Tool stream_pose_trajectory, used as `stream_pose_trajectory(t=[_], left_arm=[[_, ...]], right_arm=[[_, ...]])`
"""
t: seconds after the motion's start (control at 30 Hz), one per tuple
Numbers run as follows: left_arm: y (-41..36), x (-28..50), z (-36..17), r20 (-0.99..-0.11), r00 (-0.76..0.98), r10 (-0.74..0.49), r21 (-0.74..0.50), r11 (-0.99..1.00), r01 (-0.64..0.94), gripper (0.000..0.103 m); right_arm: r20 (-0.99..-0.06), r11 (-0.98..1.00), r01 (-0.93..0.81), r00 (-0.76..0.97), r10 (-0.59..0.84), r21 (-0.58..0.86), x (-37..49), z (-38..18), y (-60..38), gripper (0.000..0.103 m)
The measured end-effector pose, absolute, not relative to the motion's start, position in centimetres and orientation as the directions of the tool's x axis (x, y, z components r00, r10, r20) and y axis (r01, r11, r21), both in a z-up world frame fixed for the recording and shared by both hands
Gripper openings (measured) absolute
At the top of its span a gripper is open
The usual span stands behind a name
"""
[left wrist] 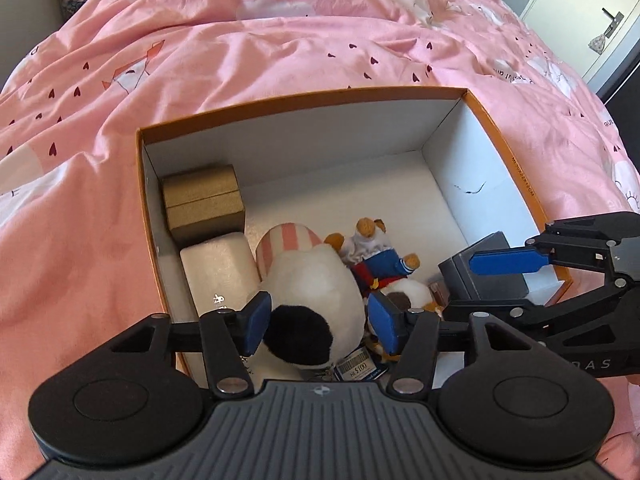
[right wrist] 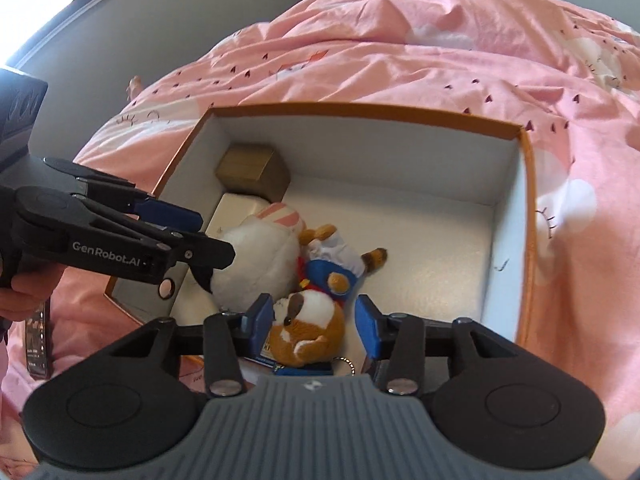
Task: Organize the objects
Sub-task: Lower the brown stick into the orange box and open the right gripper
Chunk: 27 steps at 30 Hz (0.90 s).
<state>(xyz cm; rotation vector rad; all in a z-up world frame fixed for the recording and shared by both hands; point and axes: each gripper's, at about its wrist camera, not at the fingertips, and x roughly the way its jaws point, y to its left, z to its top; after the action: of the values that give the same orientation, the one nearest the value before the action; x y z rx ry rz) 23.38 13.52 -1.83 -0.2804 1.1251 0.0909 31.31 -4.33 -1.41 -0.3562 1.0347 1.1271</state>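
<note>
**Ana:** Down inside the orange-rimmed box point(left wrist: 516, 168) on the pink bed point(left wrist: 280, 48), what's packed so far?

**Ben:** A gold box point(left wrist: 202, 200) and a cream block point(left wrist: 218, 268) along one wall, both stiff and square-edged. Beside them lie a white plush point(left wrist: 316, 296) with a black patch and a striped pink ear, a small doll point(right wrist: 332, 264) in blue and red, and a brown-and-white plush point(right wrist: 308, 332).

**Ana:** And the tools?

**Ben:** The left tool point(left wrist: 318, 322) is spread, its blue pads either side of the white plush, not pressing it as far as I can see. The right tool point(right wrist: 314, 322) is spread too, straddling the brown plush without squeezing. In the left view a dark grey box point(left wrist: 480, 276) sits by the right tool; whether it's gripped I can't tell.

**Ana:** How will the plush handle?

**Ben:** Light, soft, fuzzy, likely to squash and slip; I'd pinch the round body's middle, not the ear or the paper tag
</note>
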Motion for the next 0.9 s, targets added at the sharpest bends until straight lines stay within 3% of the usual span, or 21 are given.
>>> stream_pose_trajectory(t=[0.33,0.4,0.43,0.57,0.6,0.67,0.73,0.9], left_arm=[[12.3,23.6,-3.2,-0.916,0.399,-0.027,-0.091,0.986,-0.143,0.069],[11.8,23.6,-3.3,-0.92,0.392,0.017,-0.037,0.991,-0.128,0.058],[11.9,23.5,-3.2,-0.918,0.396,-0.011,-0.061,0.992,-0.114,0.047],[12.3,23.0,-3.0,-0.919,0.393,-0.041,-0.099,0.987,-0.128,0.039],[12.4,22.8,-3.0,-0.919,0.39,-0.051,-0.113,0.984,-0.135,0.036],[12.5,22.4,-2.6,-0.919,0.39,-0.062,-0.127,0.982,-0.142,0.03],[12.6,21.9,-2.1,-0.918,0.389,-0.079,-0.147,0.978,-0.149,0.02],[12.9,21.3,-1.4,-0.921,0.377,-0.1,-0.175,0.97,-0.171,0.015]], right_arm=[[-0.914,0.388,-0.904,-0.008,0.406,0.18,32.2,-5.1,-0.4,0.053],[-0.921,0.387,-0.899,-0.044,0.388,0.206,32.4,-5.6,-0.1,0.045],[-0.92,0.384,-0.895,-0.068,0.385,0.227,32.5,-5.9,0.0,0.039],[-0.918,0.392,-0.889,-0.071,0.391,0.235,32.7,-5.5,-0.2,0.035],[-0.918,0.392,-0.891,-0.066,0.392,0.231,32.7,-5.3,-0.3,0.024],[-0.915,0.395,-0.888,-0.068,0.398,0.237,32.9,-4.7,-0.6,0.017],[-0.915,0.401,-0.884,-0.068,0.399,0.24,33.3,-4.1,-0.9,0.0],[-0.913,0.395,-0.888,-0.063,0.403,0.236,33.7,-3.0,-1.1,0.003]])
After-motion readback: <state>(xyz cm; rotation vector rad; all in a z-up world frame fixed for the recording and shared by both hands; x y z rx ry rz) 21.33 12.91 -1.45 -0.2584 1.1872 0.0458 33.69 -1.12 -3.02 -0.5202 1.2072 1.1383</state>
